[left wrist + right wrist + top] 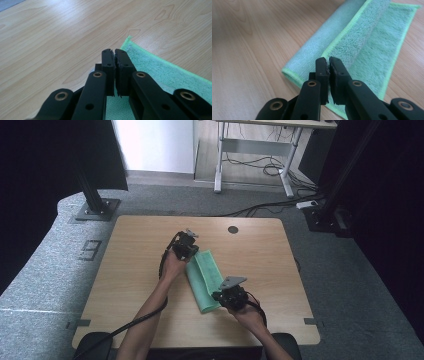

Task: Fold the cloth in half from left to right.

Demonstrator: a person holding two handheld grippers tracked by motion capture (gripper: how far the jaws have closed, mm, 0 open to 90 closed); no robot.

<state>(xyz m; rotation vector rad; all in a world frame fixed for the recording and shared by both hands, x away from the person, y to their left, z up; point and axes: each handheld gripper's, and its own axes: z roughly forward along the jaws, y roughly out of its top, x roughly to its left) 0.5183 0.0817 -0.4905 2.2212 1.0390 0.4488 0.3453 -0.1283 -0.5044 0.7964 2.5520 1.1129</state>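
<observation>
Left claw (114, 53): jaws pressed together, nothing visible between them, so clenched empty. It hovers at the far end of the green cloth (205, 280), just off that end's corner, the cloth running away to the claw's right in the left gripper view.

Right claw (328, 61): jaws likewise closed on each other, no fabric pinched between them as far as the right gripper view shows. It sits over the near end of the cloth, the tips just above or touching the folded edge; contact cannot be told.

Cloth: folded lengthwise into a narrow strip, one flap lying over the middle with its bright hem running along the strip. It rests flat on the worktop (135, 250), roughly mid-surface.

Key relation: the cloth's long axis runs from one claw to the other, left claw (186, 249) at the far end, right claw (226, 296) at the near end. Each claw is nearest its own end, neither favoured for the middle.

Judgement: the next fold would likely bring one short end to the other; either claw must first open to take a corner.
</observation>
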